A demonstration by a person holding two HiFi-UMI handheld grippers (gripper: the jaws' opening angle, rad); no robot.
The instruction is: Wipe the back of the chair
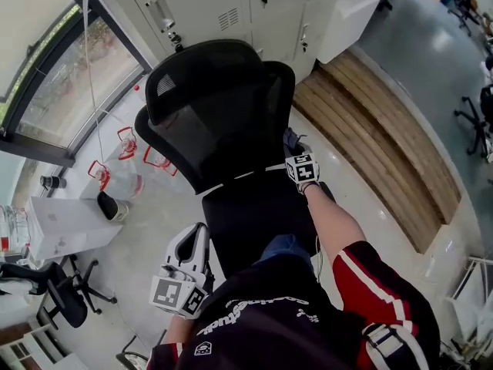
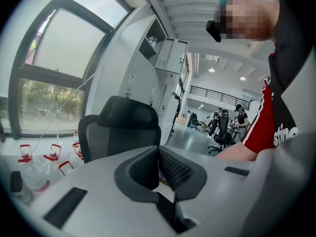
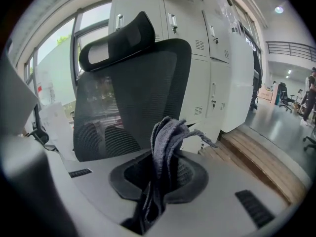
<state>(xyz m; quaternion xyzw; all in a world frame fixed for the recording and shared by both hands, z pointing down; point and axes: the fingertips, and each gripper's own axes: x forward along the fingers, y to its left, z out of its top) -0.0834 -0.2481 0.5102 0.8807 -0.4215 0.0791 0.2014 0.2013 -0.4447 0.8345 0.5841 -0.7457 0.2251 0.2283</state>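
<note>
The left gripper (image 1: pixel 194 241) sits low at the lower left of the head view, beside the person's body, well apart from the chair's back; in its own view its jaws are pressed together with nothing between them, and its pads (image 2: pixel 170 168) meet at their tips; above and left of it, clear water bottles (image 1: pixel 127 151) with red handles stand on the floor by the window (image 1: pixel 54 75); at the frame's centre stands the black mesh chair (image 1: pixel 223 106), its headrest (image 1: pixel 204 72) toward the top of the frame and the white lockers (image 1: pixel 231 6) beyond it; the right gripper (image 1: pixel 294 146) is at the right edge of the chair's back, about halfway down it; its jaws are clamped on a grey cloth (image 3: pixel 167 135), which sticks up out of them in folds with a loose end hanging to the right; whether the cloth touches the mesh cannot be told; in the right gripper view the chair's back fills the space behind the cloth; further right, a wooden step (image 1: pixel 377 141) runs diagonally across the floor.
</note>
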